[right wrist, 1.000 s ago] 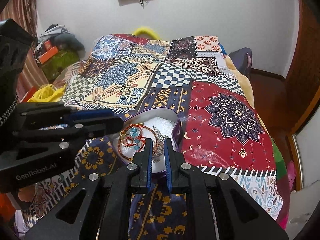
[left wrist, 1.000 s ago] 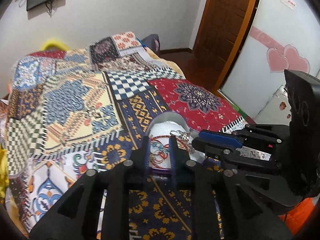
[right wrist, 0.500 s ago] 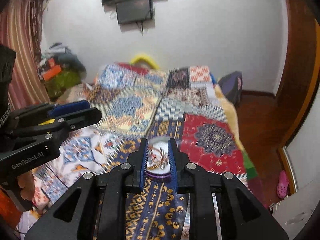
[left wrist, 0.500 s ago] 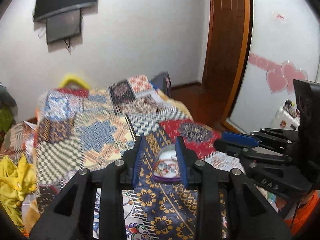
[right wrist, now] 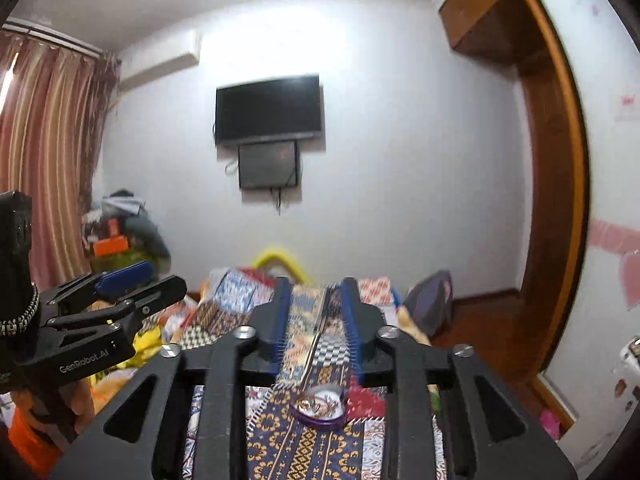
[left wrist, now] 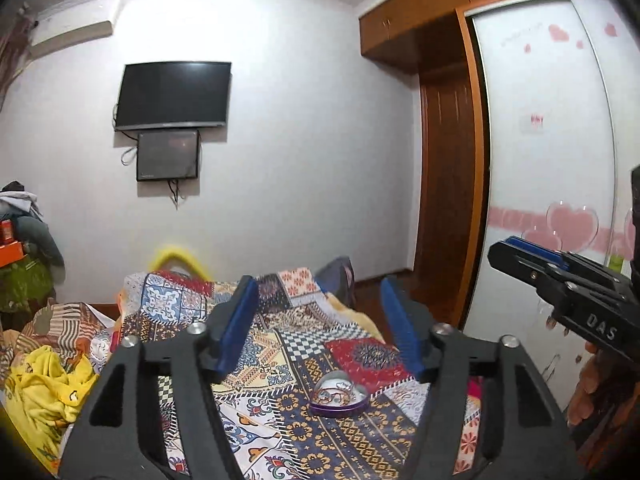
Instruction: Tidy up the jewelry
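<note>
A purple heart-shaped box (left wrist: 339,399) with red, gold and silver jewelry inside sits on the patchwork bedspread (left wrist: 280,344). It also shows in the right wrist view (right wrist: 319,407). My left gripper (left wrist: 320,316) is open and empty, raised well above and back from the box. My right gripper (right wrist: 316,312) is open and empty, also lifted away from the box. Each gripper shows at the side of the other's view.
A wall TV (left wrist: 173,96) hangs beyond the bed. A yellow cloth (left wrist: 48,384) lies at the left of the bed. A wardrobe with pink hearts (left wrist: 560,216) and a wooden door (left wrist: 448,184) stand at the right. Curtains (right wrist: 48,160) hang at the left.
Both grippers pulled back and up from the box, which now looks small and far. Both jaws opened wider. The view tilted up to the wall.
</note>
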Tool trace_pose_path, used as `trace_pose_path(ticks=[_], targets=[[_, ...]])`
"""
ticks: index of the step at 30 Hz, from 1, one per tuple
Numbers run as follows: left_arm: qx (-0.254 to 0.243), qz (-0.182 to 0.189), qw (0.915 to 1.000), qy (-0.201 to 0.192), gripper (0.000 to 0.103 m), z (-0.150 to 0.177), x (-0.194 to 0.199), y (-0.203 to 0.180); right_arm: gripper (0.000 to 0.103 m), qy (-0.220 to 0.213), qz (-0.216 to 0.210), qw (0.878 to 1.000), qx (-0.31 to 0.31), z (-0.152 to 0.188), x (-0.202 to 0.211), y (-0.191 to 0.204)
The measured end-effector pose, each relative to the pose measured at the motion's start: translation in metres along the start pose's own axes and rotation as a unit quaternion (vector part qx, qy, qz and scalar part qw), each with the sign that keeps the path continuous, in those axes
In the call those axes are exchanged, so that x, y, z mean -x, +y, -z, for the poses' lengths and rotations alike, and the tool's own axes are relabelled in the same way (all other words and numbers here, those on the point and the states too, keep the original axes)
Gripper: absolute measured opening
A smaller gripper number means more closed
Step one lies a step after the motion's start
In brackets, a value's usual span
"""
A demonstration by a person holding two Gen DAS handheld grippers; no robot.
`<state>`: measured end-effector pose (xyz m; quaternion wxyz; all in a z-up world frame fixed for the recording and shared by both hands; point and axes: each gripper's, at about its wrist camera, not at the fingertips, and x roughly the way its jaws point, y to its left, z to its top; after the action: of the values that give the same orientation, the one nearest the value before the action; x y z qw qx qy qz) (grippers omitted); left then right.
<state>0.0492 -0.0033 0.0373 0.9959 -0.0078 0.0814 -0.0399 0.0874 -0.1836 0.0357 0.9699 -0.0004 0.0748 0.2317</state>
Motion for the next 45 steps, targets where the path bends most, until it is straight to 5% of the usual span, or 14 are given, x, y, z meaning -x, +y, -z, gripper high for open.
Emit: trace_pose_path(ticks=[6, 45], targets=[[0.013, -0.022, 0.9994, -0.021, 0.098, 0.005, 0.024, 0.0, 0.085, -0.026, 0.04, 0.999, 0.012, 0.008, 0.007, 0.016], [0.018, -0.032, 0.9993, 0.006, 0.099, 0.024, 0.032, -0.001, 0.087, 0.014, 0.056, 0.998, 0.003, 0.021, 0.023, 0.013]])
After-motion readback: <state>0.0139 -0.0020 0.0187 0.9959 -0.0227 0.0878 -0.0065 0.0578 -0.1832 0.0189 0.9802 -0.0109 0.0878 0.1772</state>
